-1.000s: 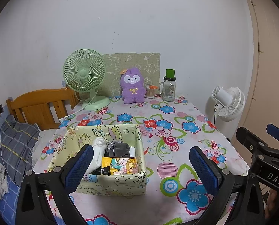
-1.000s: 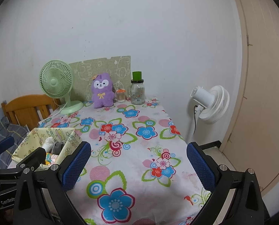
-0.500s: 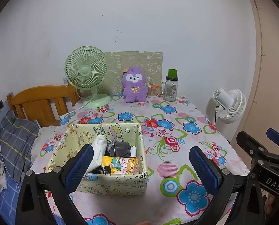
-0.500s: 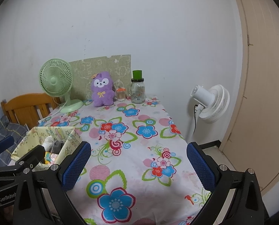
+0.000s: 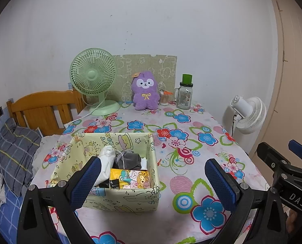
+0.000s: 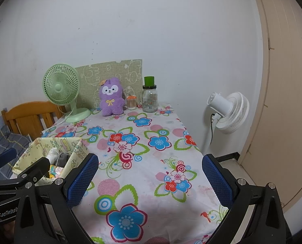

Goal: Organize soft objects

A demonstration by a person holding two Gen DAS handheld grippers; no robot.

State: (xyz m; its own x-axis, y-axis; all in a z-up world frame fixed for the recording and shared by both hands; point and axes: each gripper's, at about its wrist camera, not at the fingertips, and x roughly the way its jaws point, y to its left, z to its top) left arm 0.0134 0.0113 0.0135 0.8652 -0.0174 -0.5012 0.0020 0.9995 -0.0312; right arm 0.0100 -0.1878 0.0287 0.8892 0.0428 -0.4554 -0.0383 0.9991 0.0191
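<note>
We see the left tool (image 5: 153, 180) with its blue pads spread wide and nothing between them, hovering over the near edge of the flowered surface (image 5: 191, 126); the right tool (image 6: 149, 180) is likewise spread wide and empty. Just past the left tool's left pad, at about 11 o'clock, sits the yellow fabric box (image 5: 118, 201), and only the left view looks down into it: a white sock (image 5: 107, 158), a grey cloth (image 5: 129, 160) and a cartoon-printed pack (image 5: 129, 178) lie inside together. In the right view the box (image 6: 77, 152) shows only at 9 o'clock, partly hidden behind the left tool's frame. At 12 o'clock, well apart at the far wall, the purple plush toy (image 5: 144, 91) sits upright between the green fan (image 5: 93, 75) and a glass jar with a green lid (image 5: 185, 94). The right view shows more of the white floor fan (image 6: 229, 110) at 2 o'clock; only the left view shows the bed's grey plaid pillow (image 5: 16, 152) at 9 o'clock.
</note>
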